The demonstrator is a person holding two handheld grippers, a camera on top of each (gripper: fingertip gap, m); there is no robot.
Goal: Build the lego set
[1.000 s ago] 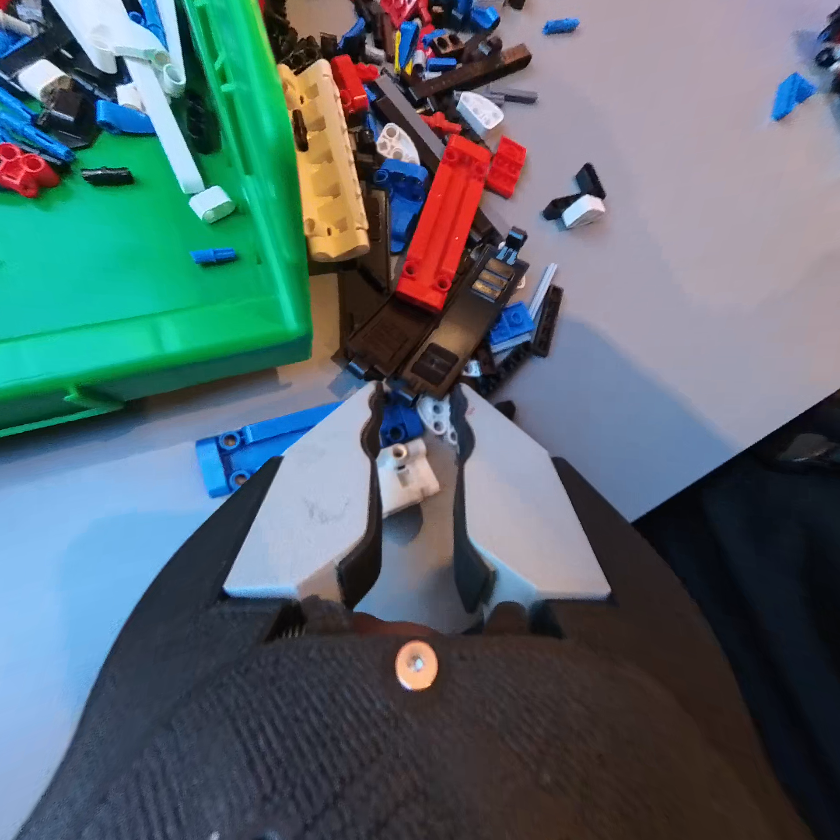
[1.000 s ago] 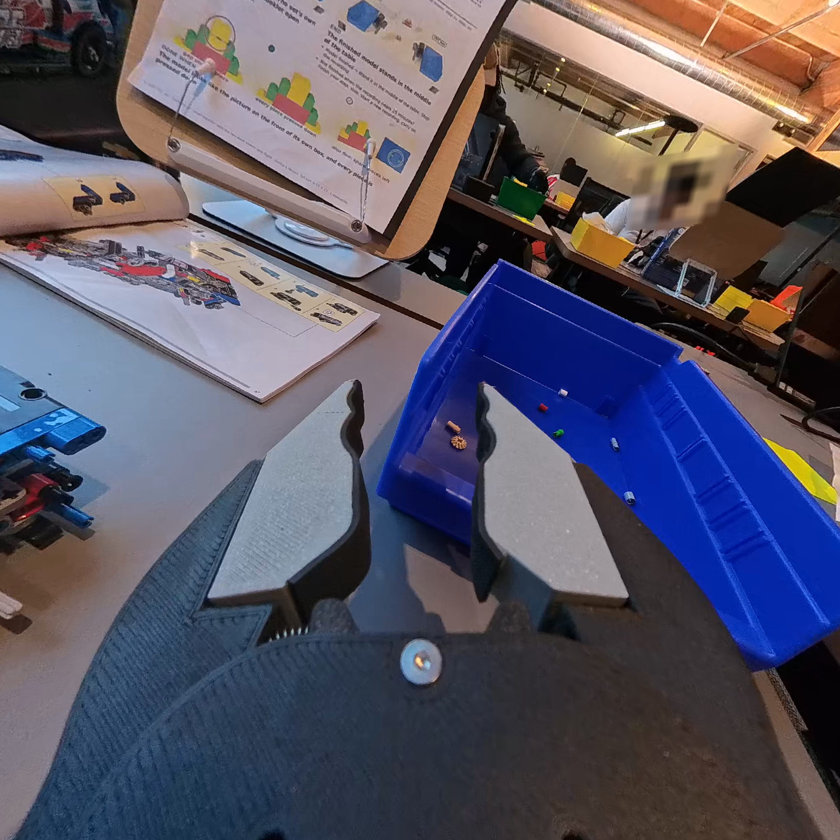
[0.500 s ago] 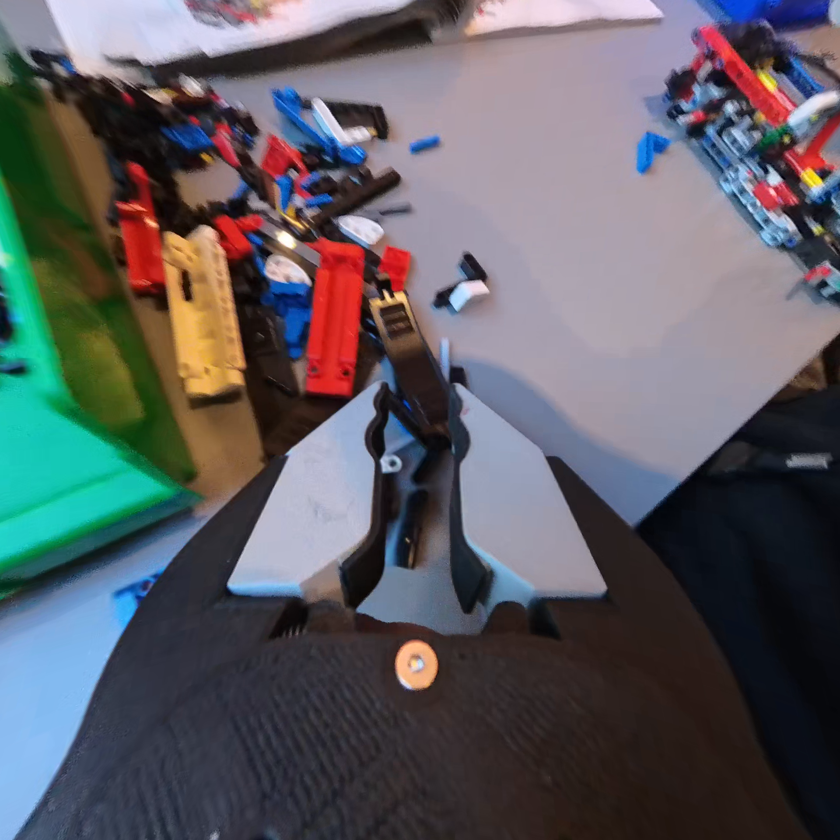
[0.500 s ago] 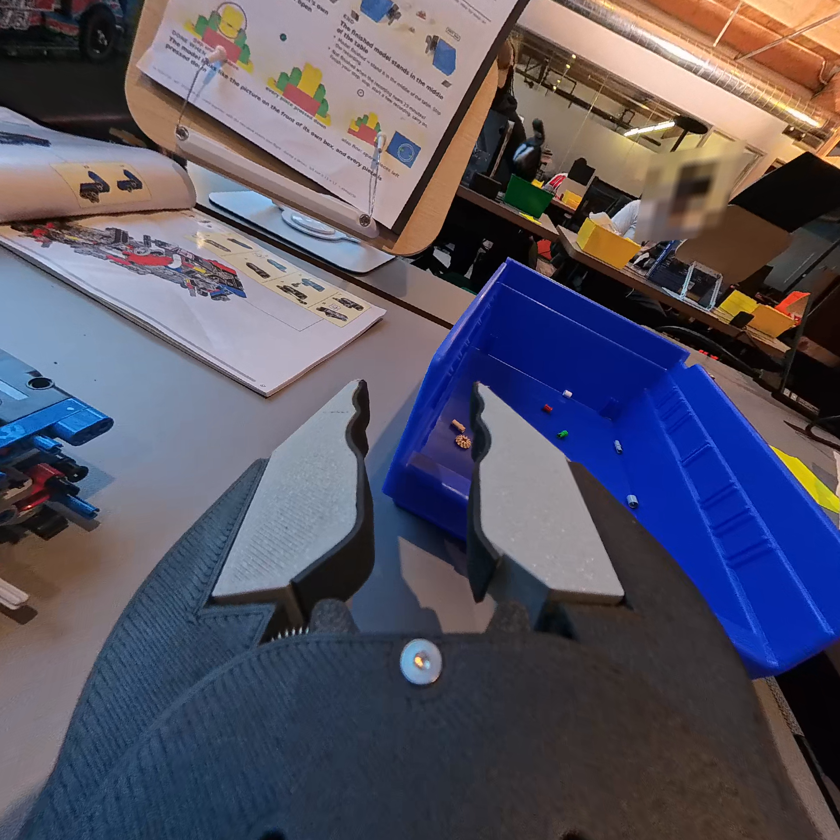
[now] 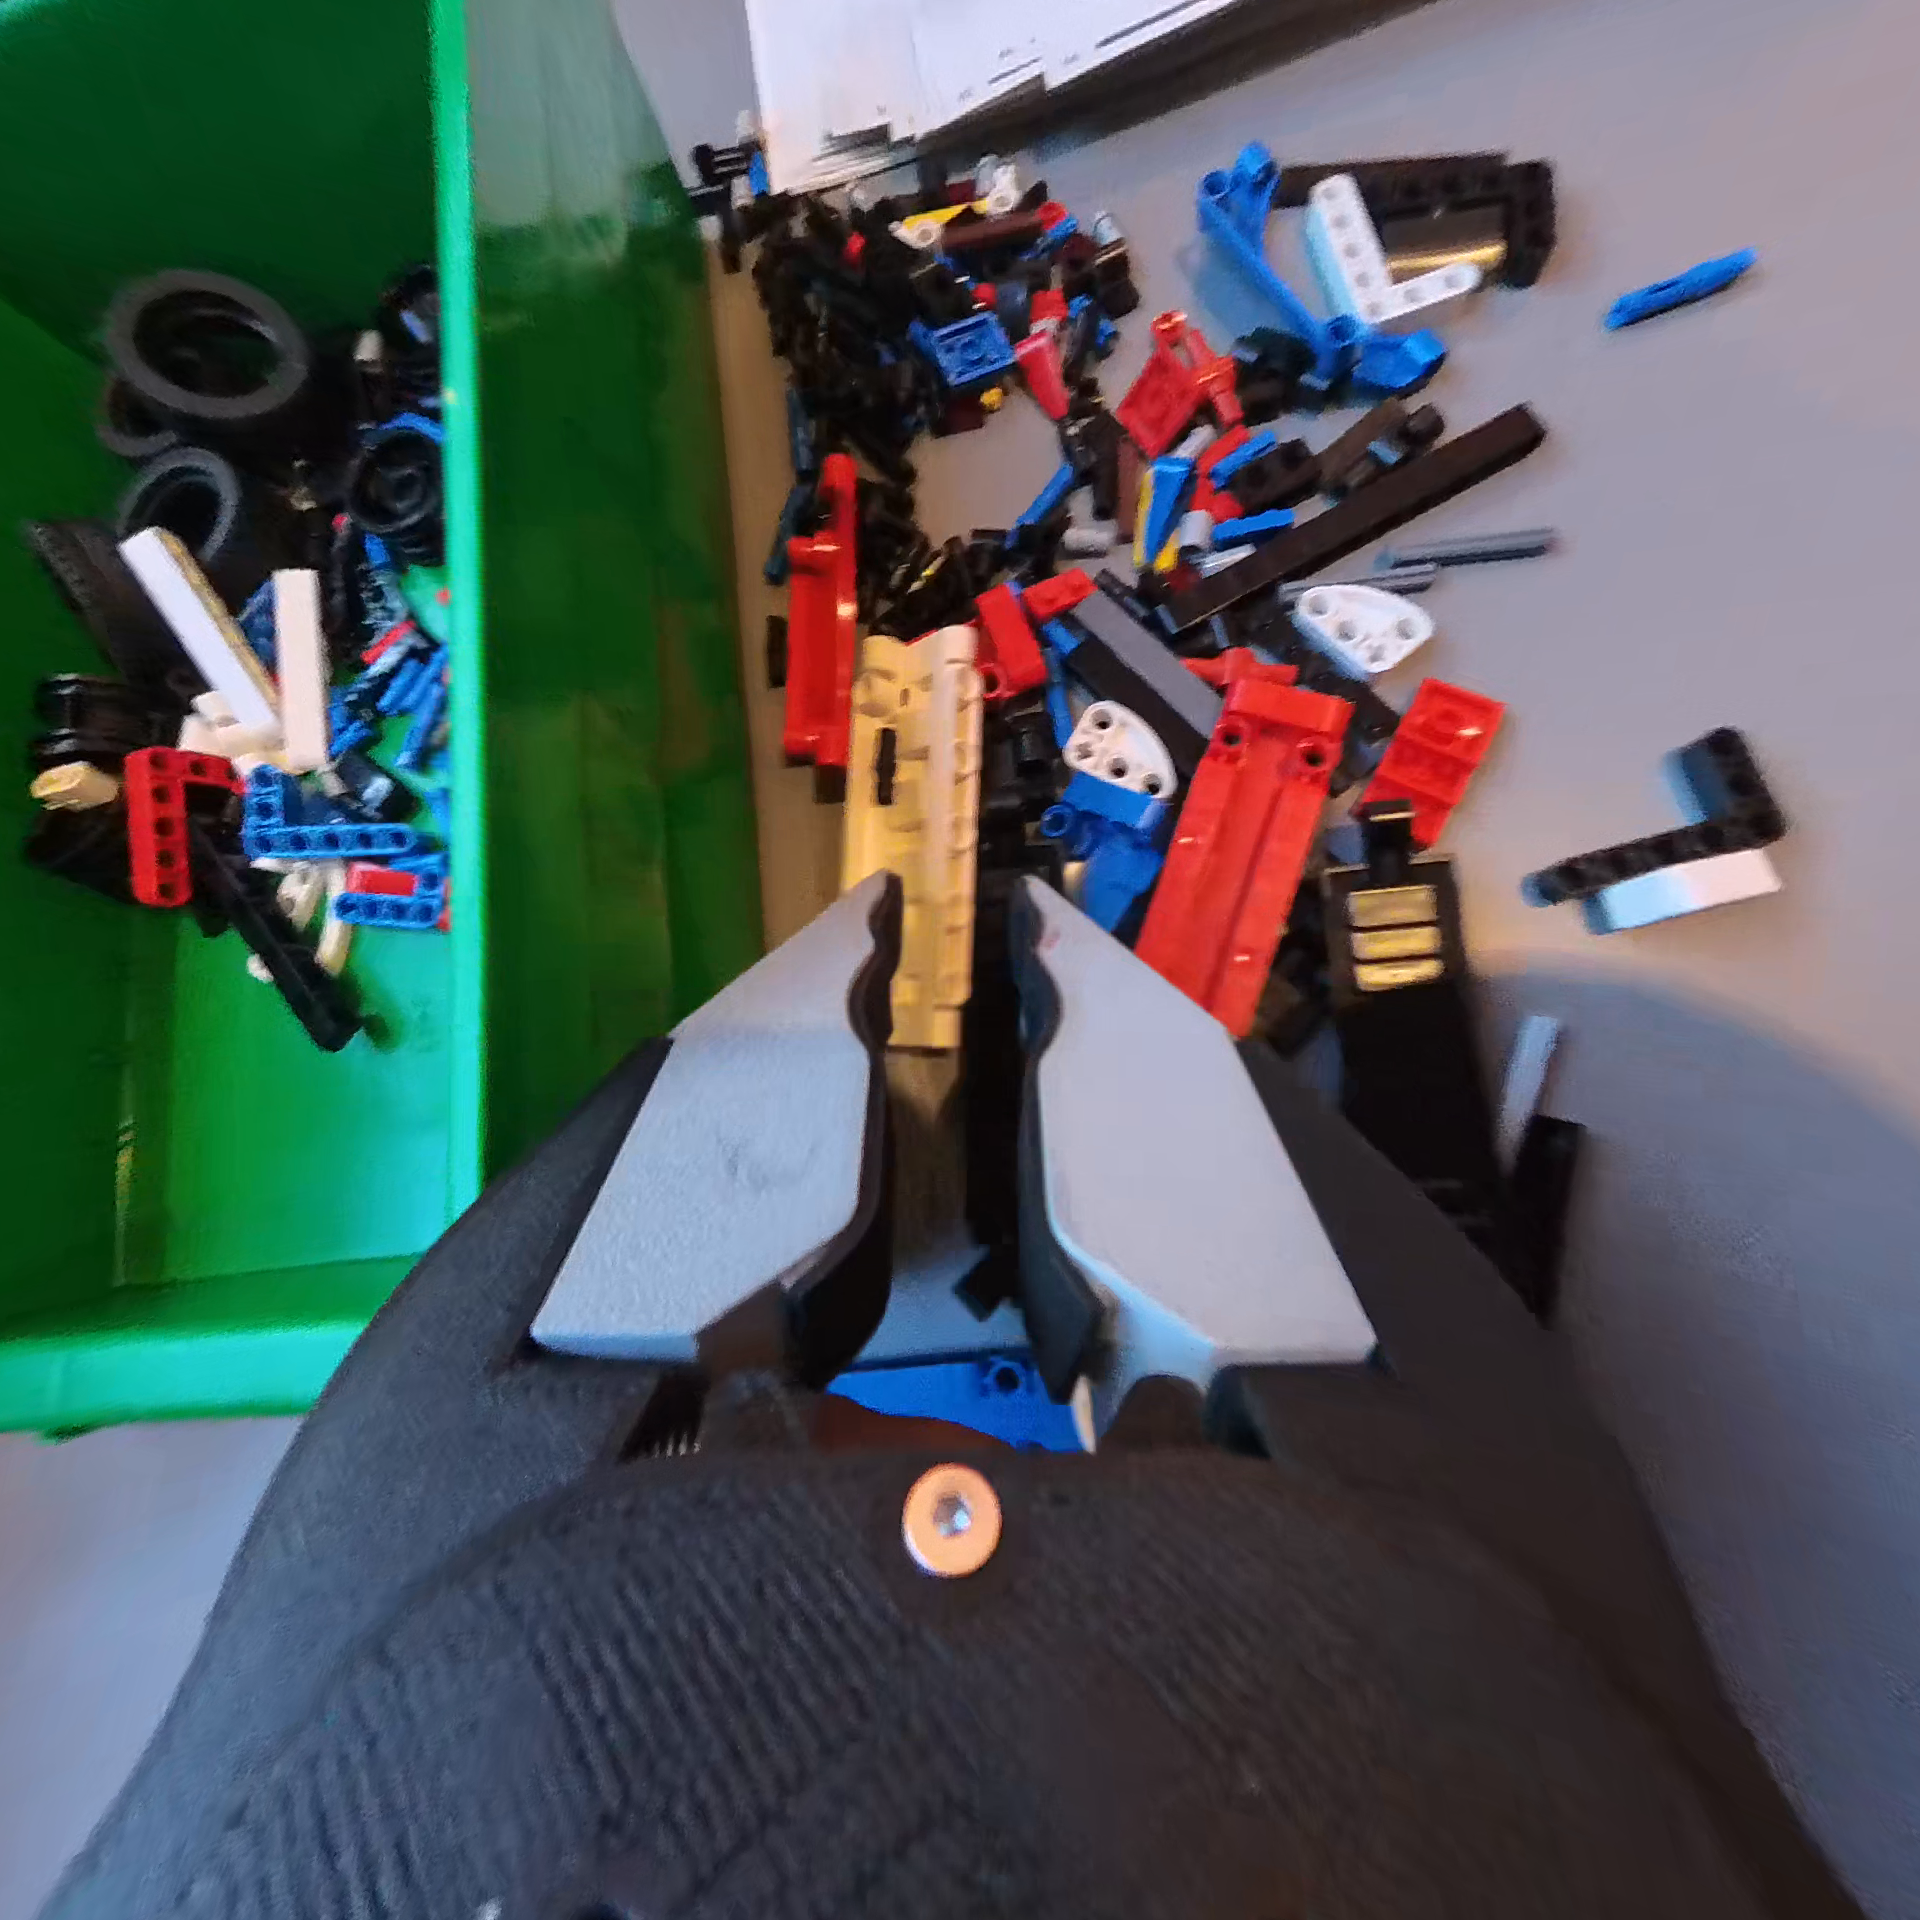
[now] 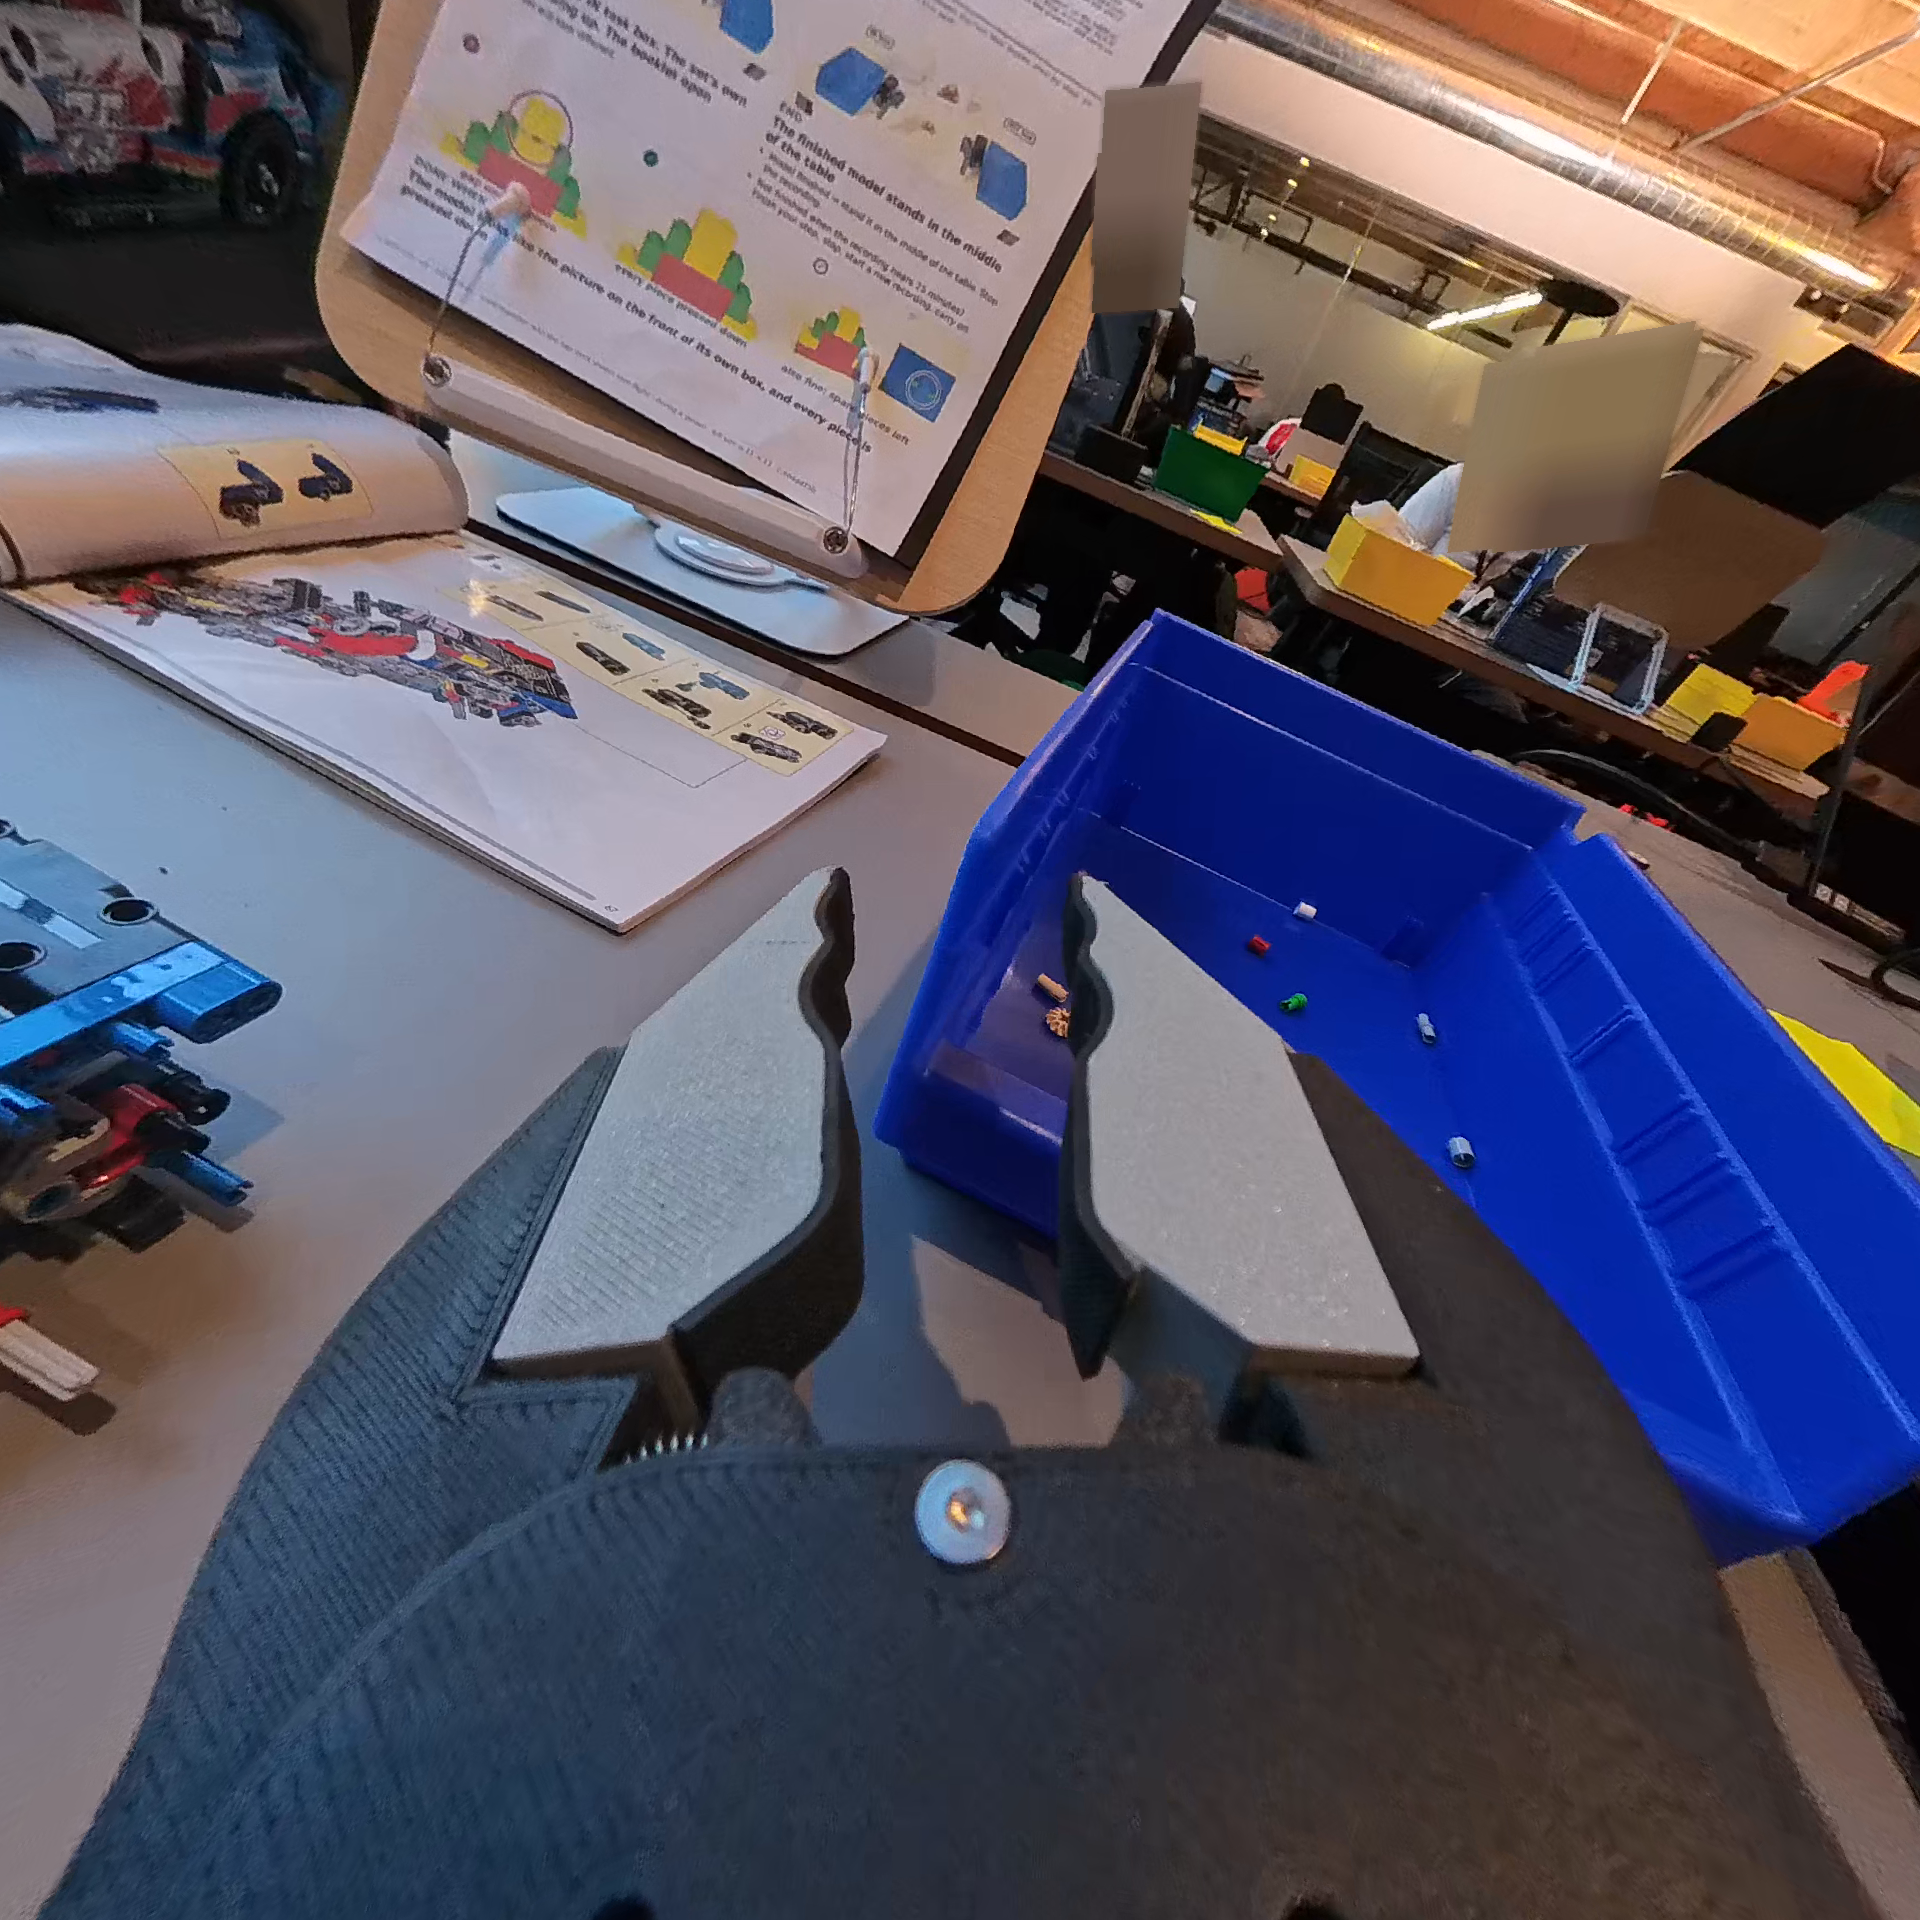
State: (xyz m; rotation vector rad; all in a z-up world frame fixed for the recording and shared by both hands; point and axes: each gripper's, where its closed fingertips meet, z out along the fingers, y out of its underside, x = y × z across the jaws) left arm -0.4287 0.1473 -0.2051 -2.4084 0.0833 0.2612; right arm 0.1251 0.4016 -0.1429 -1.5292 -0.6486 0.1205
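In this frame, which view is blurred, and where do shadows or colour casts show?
Left wrist view: motion blur smears the green bin and loose pieces; a broad shadow darkens the grey table at right. Right wrist view: sharp, with a warm orange cast on the ceiling and wide-angle bending at the edges.

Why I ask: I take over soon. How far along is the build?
A partly built model stands on the table. Left gripper over the loose pile, grasp unclear; right gripper open, empty. Many pieces remain there and in the green bin.

The left wrist view looks steeply down, close over the brick pile [image 5: 1091,582]; the right wrist view looks low across the table [image 6: 436,997]; nothing shared.
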